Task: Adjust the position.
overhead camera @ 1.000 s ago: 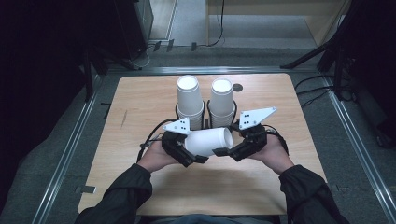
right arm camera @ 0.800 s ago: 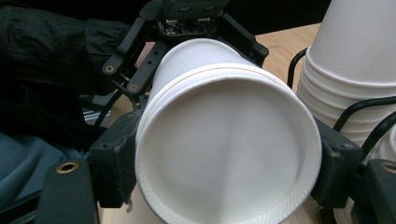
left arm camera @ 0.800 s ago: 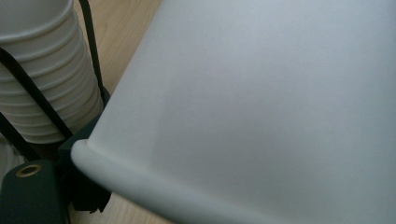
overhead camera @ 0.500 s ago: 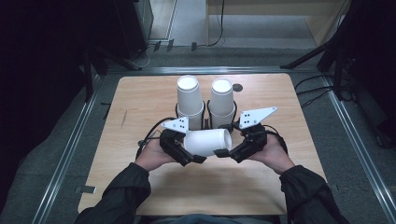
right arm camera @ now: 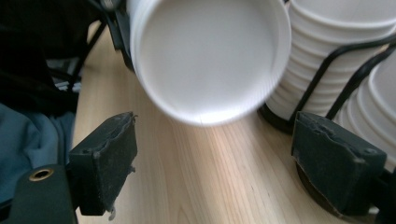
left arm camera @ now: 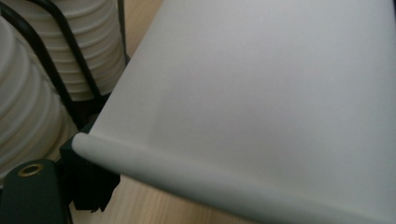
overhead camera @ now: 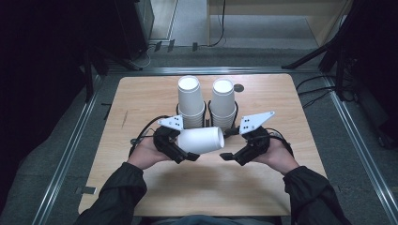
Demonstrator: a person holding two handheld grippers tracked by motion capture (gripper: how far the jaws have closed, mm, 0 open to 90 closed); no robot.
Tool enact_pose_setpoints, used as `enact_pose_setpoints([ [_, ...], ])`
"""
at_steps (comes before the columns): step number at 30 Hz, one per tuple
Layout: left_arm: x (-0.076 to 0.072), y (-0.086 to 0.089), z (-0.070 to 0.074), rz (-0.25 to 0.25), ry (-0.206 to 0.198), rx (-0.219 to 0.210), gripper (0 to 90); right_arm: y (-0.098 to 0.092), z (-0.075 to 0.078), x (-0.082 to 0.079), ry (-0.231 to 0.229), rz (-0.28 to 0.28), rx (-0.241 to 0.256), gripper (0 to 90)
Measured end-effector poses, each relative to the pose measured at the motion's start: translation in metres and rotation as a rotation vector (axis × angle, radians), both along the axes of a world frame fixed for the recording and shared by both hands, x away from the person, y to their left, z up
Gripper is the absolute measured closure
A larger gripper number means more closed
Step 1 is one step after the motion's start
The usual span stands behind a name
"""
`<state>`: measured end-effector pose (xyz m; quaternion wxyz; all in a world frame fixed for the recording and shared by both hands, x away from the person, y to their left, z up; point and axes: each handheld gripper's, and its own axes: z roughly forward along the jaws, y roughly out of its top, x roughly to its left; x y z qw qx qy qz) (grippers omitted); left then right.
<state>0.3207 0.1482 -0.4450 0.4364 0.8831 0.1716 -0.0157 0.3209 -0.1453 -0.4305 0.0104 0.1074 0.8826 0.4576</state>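
My left gripper (overhead camera: 180,149) holds one white paper cup (overhead camera: 201,139) on its side. The jaws pinch its open rim, which runs right across the left gripper view (left arm camera: 210,172). The cup hangs just over the wooden table (overhead camera: 141,101), near the middle, with its flat bottom pointing to 3 o'clock.

My right gripper (overhead camera: 237,154) has let go. A second ago its jaws were up against the bottom of the cup. Now they are wide open with nothing in them, and they have backed off a little toward 4 o'clock. In the right gripper view I see the round bottom of the cup (right arm camera: 208,56) above my two open pads (right arm camera: 105,158). So I think the cup is free now, and my left gripper can carry it alone.

Farther off, at 12 o'clock, stand two tall stacks of cups, a left stack (overhead camera: 191,96) and a right stack (overhead camera: 223,97). Each sits in a black wire holder (right arm camera: 322,74). They are just behind the cup I hold, so I must not bump them. A small dark hole (overhead camera: 239,87) is in the table at 1 o'clock.
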Motion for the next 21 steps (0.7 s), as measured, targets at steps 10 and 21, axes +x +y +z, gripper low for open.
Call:
enact_pose_setpoints([
  [10,0.001,0.004,-0.001,0.04,-0.01,0.098,9.5,-0.001,-0.006,0.004,0.001,-0.023,-0.041,16.7],
  [21,0.006,-0.002,-0.012,0.038,0.029,0.189,9.5,-0.001,-0.009,0.005,-0.022,-0.043,-0.069,16.9],
])
